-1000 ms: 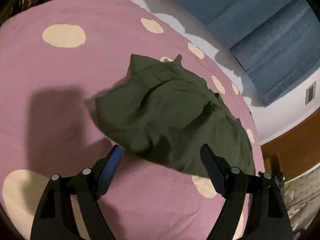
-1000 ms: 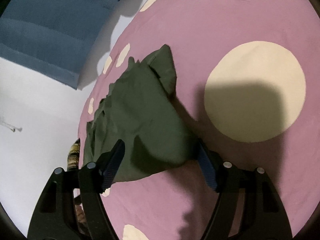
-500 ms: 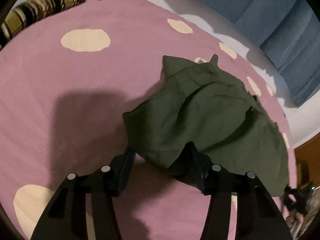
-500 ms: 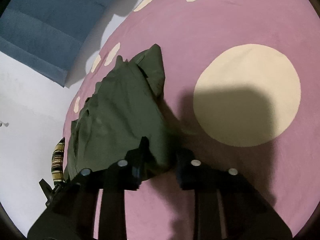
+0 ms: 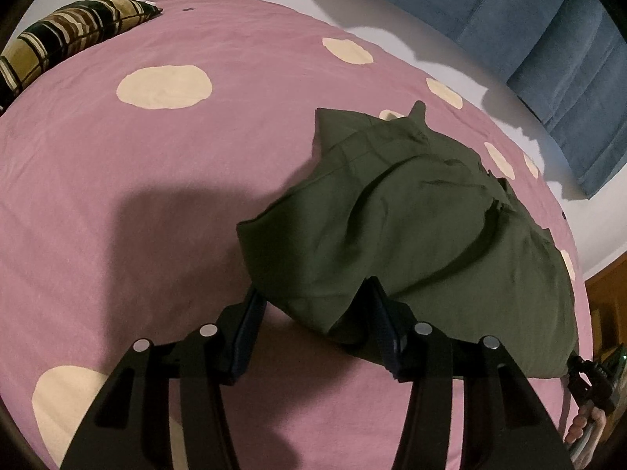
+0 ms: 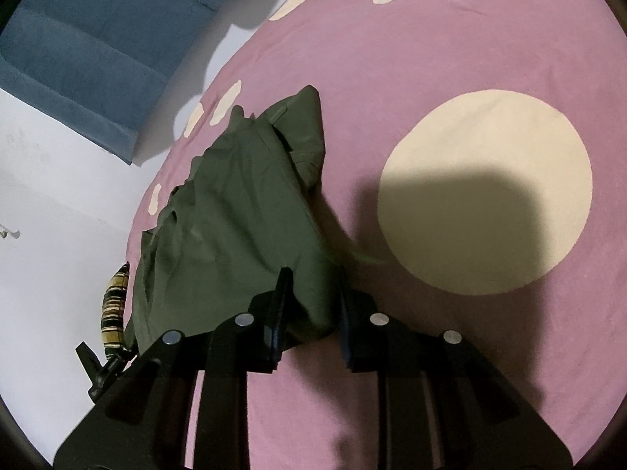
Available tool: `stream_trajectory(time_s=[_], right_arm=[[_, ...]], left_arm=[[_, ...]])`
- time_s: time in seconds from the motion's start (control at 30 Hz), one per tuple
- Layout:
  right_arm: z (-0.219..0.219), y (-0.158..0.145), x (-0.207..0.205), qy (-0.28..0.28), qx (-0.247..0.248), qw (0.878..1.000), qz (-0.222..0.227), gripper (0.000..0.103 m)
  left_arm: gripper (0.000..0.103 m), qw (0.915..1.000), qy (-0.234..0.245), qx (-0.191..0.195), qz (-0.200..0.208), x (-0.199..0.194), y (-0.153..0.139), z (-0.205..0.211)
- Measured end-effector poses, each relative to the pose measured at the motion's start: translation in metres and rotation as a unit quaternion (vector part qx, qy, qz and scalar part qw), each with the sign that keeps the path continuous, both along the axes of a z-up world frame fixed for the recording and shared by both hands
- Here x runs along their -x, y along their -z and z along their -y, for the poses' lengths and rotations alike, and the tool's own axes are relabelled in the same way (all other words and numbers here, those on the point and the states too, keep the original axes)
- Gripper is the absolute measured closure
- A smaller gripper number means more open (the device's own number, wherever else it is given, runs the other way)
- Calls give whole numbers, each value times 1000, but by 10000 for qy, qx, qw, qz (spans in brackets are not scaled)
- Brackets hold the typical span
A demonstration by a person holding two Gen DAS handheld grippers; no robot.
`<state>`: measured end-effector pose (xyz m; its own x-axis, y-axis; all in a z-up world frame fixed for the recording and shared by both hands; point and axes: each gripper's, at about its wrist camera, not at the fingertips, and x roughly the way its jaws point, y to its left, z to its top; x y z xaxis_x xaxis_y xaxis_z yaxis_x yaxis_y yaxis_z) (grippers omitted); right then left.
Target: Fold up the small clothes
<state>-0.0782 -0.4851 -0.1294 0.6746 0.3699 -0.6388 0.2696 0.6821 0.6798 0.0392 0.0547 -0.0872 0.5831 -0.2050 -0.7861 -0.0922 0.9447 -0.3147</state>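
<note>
A dark olive-green garment (image 5: pixel 423 227) lies crumpled on a pink bedspread (image 5: pixel 156 180) with cream dots. My left gripper (image 5: pixel 313 297) has closed on the garment's near corner, with a bunch of cloth between its fingers. In the right wrist view the same garment (image 6: pixel 235 211) stretches away from me, and my right gripper (image 6: pixel 311 290) has closed on its other near corner. The far part of the garment rests on the bed. The cloth edge inside each grip is hidden by the fingers.
A striped brown and yellow pillow (image 5: pixel 62 43) lies at the bed's far left corner. A blue curtain (image 5: pixel 509 15) hangs on the white wall behind the bed. Wooden furniture (image 5: pixel 603 297) stands beyond the bed's right edge. A large cream dot (image 6: pixel 486 192) lies right of the garment.
Both grippers moved down onto the garment's near edge and closed from wide open to gripping the cloth. The left gripper shifted so the garment now sits right of centre.
</note>
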Motion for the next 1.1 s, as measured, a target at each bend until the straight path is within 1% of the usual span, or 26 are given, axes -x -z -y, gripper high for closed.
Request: stream_trajectory(time_s=[0.17,0.23,0.3,0.33,0.4,0.47,0.5,0.63,0.73,0.83,0.93,1.0,1.1], right_arm=[[7,2,7,68,-169,9998,14,76],[9,0,11,100,-147,9998,-9,72],[12,-4,17,167,-90,9998,-24,63],[14,-5,20,205,-63,9998,-34,61],[15,-12,26,334,94,9994,-72,53],[16,-22,32,508,436,9977,-88,50],[16,-26,34,544,524,9971,-60,50],[2,-52,35,570,747,9952,273,46],[-26,-72,23,242,743,9954,555,44],[-73,-86,-4,-465,588,9944,742,42],[-110,-91,-27,-998,301,9911,828,41],[-139,-90,-44,-1371,81,9873,800,41],[-175,-87,-63,-1756,62,9816,753,41]], left_arm=[[51,10000,14,-24,14,1,0,1],[51,10000,16,-33,14,1,0,1],[50,10000,18,-25,13,1,0,1],[50,10000,22,-27,18,1,0,1],[50,10000,33,-21,19,1,0,2],[50,10000,37,-33,17,1,0,2],[50,10000,36,-35,16,1,0,2],[50,10000,35,-35,18,1,0,2],[50,10000,34,-36,19,1,0,2],[50,10000,41,-45,26,2,-1,2],[50,10000,45,-32,24,2,-1,2],[50,10000,51,-17,21,2,-1,2],[50,10000,52,-16,23,2,0,2]])
